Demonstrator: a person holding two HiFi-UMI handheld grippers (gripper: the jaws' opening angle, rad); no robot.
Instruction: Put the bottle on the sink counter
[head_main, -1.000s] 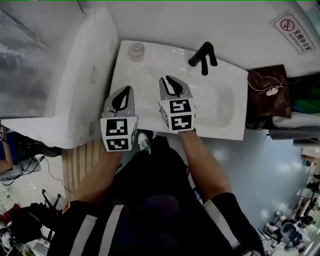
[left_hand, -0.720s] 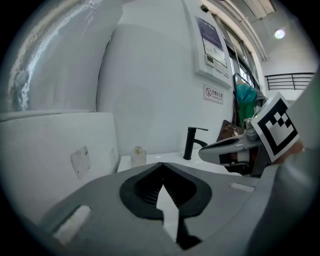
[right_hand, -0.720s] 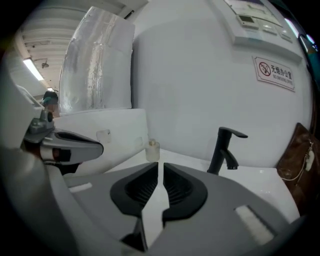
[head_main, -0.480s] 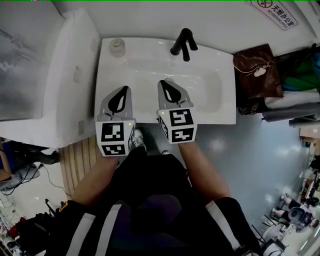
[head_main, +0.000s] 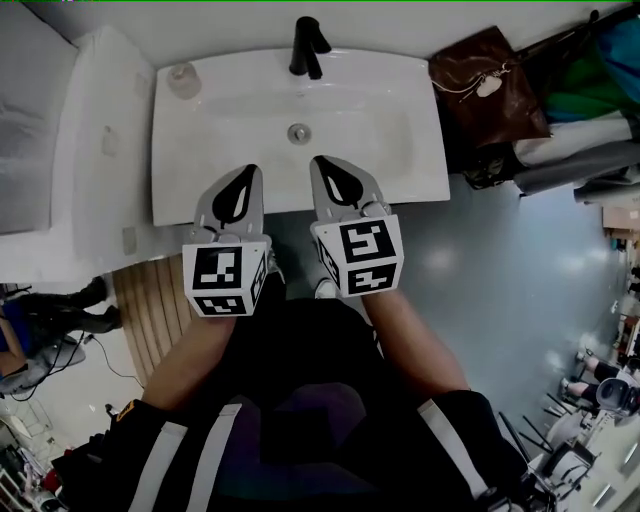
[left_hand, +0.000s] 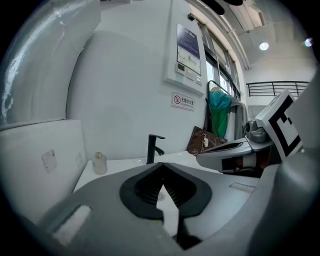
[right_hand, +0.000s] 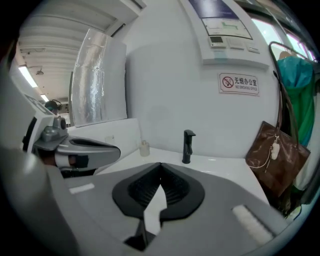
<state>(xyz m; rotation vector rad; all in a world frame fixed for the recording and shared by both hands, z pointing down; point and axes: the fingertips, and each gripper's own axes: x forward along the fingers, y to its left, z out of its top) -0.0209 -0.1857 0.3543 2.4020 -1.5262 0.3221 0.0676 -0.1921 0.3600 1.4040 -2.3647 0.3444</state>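
Observation:
A small clear bottle (head_main: 183, 78) stands upright on the back left corner of the white sink counter (head_main: 420, 150), left of the black faucet (head_main: 305, 45). Nothing touches it. My left gripper (head_main: 247, 172) and right gripper (head_main: 323, 162) hover side by side over the counter's front edge, both shut and empty, well short of the bottle. In the left gripper view the bottle (left_hand: 100, 163) shows far beyond the closed tips of the left gripper (left_hand: 162, 165). In the right gripper view the bottle (right_hand: 144, 148) stands left of the faucet (right_hand: 187, 146), past the right gripper (right_hand: 160, 165).
A brown bag (head_main: 487, 85) hangs right of the sink, with green cloth (head_main: 610, 70) beyond it. A white partition (head_main: 95, 150) borders the sink's left side. The drain (head_main: 298, 132) sits mid-basin. A wooden slat mat (head_main: 150, 320) lies on the floor at left.
Both grippers have drawn back from over the basin to its front edge, still side by side. The bottle has stayed in its corner of the counter.

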